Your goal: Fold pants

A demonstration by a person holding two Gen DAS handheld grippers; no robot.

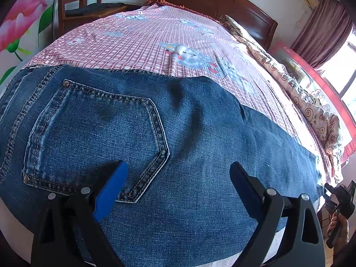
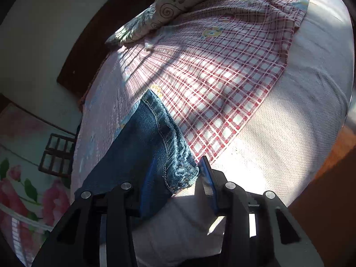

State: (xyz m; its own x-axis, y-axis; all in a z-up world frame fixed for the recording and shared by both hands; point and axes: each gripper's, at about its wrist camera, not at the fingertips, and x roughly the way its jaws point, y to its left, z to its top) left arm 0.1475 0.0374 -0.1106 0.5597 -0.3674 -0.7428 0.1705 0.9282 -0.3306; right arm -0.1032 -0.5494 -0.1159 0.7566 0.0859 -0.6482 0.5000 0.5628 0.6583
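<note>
Blue jeans [image 1: 200, 133] lie flat across the near side of the bed, back pocket [image 1: 95, 138] facing up. My left gripper [image 1: 178, 166] hovers open just above the seat of the jeans, one finger over the pocket, nothing between its blue pads. In the right wrist view the leg of the jeans [image 2: 138, 138] ends in a frayed hem [image 2: 180, 169]. That hem lies between the fingers of my right gripper [image 2: 178, 173], whose jaws stand partly apart, the right pad [image 2: 207, 173] just clear of the cloth. A hand holds the right gripper [image 1: 329, 189] at the leg's end.
A pink checked sheet [image 1: 144, 44] covers the bed, and a rolled patterned quilt [image 1: 311, 111] lies along its far side. A dark wooden headboard [image 1: 211, 0] and a wooden chair [image 1: 84, 0] stand behind it. White mattress cover [image 2: 278, 144] shows at the bed's edge.
</note>
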